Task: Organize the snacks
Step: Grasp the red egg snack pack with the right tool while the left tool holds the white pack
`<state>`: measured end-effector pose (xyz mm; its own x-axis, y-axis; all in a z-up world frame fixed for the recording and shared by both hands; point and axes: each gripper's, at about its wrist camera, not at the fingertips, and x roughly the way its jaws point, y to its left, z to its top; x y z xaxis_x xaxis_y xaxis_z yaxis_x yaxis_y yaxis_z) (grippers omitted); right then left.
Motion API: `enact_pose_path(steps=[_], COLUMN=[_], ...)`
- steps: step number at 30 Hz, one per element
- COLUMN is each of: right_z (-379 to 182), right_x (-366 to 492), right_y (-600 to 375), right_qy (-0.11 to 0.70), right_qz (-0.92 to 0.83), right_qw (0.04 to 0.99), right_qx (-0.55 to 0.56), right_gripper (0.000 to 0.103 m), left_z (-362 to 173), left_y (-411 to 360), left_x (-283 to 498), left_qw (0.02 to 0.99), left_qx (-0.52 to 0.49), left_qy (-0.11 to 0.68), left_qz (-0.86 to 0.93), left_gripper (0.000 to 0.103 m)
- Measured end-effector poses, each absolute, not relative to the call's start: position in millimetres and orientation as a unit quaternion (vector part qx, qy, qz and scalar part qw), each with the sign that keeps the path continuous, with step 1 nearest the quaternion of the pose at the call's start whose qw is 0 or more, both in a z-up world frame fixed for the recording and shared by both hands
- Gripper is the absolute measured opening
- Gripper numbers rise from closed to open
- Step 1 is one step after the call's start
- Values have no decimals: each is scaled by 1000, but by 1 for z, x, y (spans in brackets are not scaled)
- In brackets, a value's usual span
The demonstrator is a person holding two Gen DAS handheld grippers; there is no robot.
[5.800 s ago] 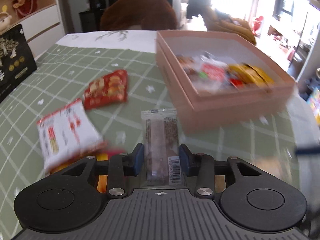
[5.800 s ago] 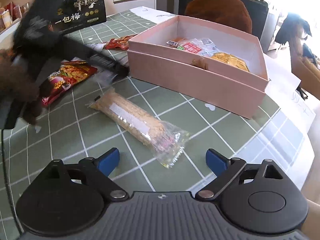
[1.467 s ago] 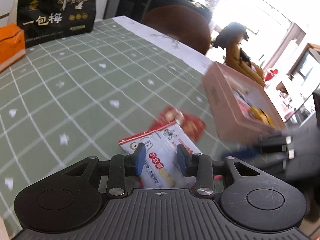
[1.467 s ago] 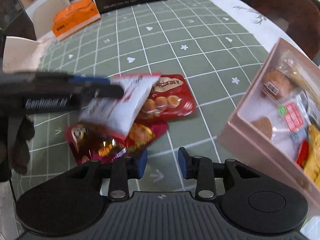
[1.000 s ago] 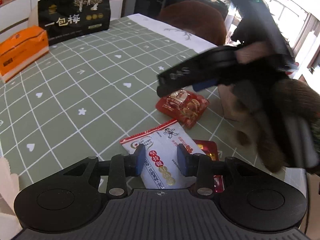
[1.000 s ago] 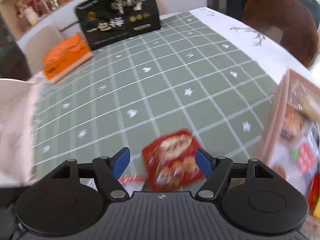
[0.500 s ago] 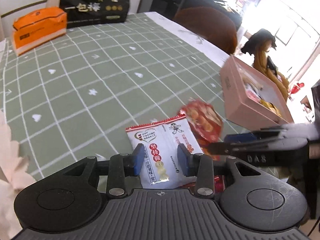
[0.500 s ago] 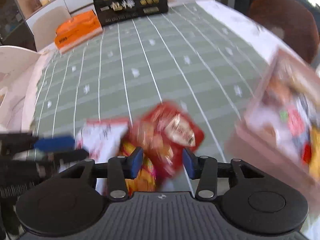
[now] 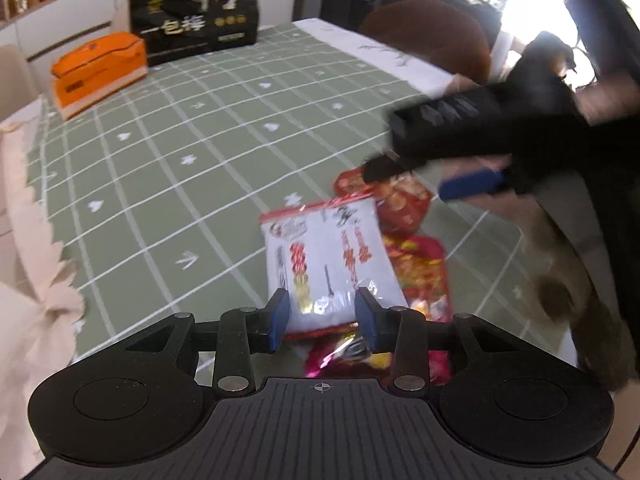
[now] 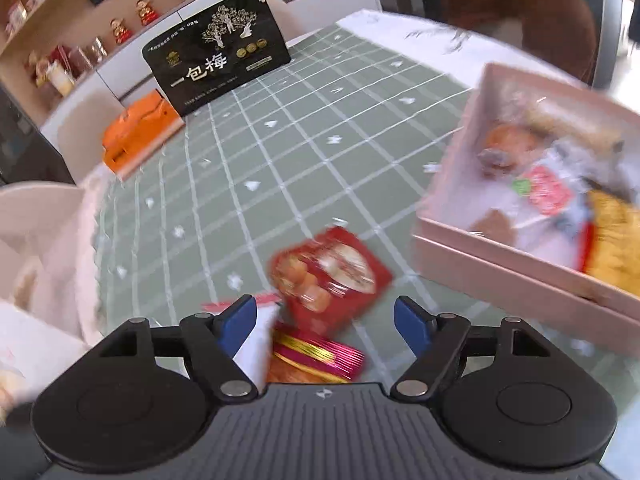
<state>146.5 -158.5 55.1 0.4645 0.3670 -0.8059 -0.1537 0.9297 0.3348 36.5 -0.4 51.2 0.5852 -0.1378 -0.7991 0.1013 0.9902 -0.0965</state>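
My left gripper [image 9: 321, 316] is shut on a white snack packet [image 9: 328, 256] with red print, held over the green chequered tablecloth [image 9: 180, 152]. Beneath it lie a red packet [image 9: 404, 204] and a red-and-gold packet [image 9: 416, 272]. My right gripper [image 10: 326, 322] has its jaws opening wide; the red packet [image 10: 328, 276] lies on the cloth just ahead of them, untouched by the pads. The red-and-gold packet [image 10: 316, 360] sits under that gripper, and the white packet [image 10: 256, 340] shows by its left pad. The right gripper [image 9: 424, 178] hovers blurred above the red packet. A pink box [image 10: 520, 280] with several snacks stands at right.
A black bag [image 9: 196, 12] with gold print and an orange box [image 9: 96, 72] stand at the table's far end. A brown chair back [image 9: 432, 36] rises behind the table. A pale lace-edged cloth [image 9: 24, 240] hangs at the left edge.
The right gripper's jaws were narrow half a second ago and now stand wide. The red packet lies ahead of them. The left gripper has slid sideways, still holding the white packet.
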Motion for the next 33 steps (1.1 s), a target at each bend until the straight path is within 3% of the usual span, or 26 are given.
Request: enact_pose_path(steps=[6, 12, 17, 28, 33], right_z=[38, 20, 28, 31, 29], right_x=[186, 200, 176, 105, 95], right_y=[-110, -95, -101, -168, -209], right_qy=[513, 544, 553, 550, 533], right_qz=[81, 21, 35, 23, 21], right_qw=[853, 839, 832, 834, 845], right_qx=[45, -13, -23, -30, -45], right_gripper=[79, 90, 74, 70, 74], left_z=[46, 41, 38, 38, 36], left_y=[27, 49, 51, 34, -2], left_x=[23, 19, 19, 33, 44], left_qw=[885, 878, 874, 868, 871], left_qx=[-47, -94, -120, -153, -136], left_qy=[457, 459, 457, 455, 456], left_qz=[-72, -102, -111, -129, -126], left_gripper=[42, 41, 42, 41, 41])
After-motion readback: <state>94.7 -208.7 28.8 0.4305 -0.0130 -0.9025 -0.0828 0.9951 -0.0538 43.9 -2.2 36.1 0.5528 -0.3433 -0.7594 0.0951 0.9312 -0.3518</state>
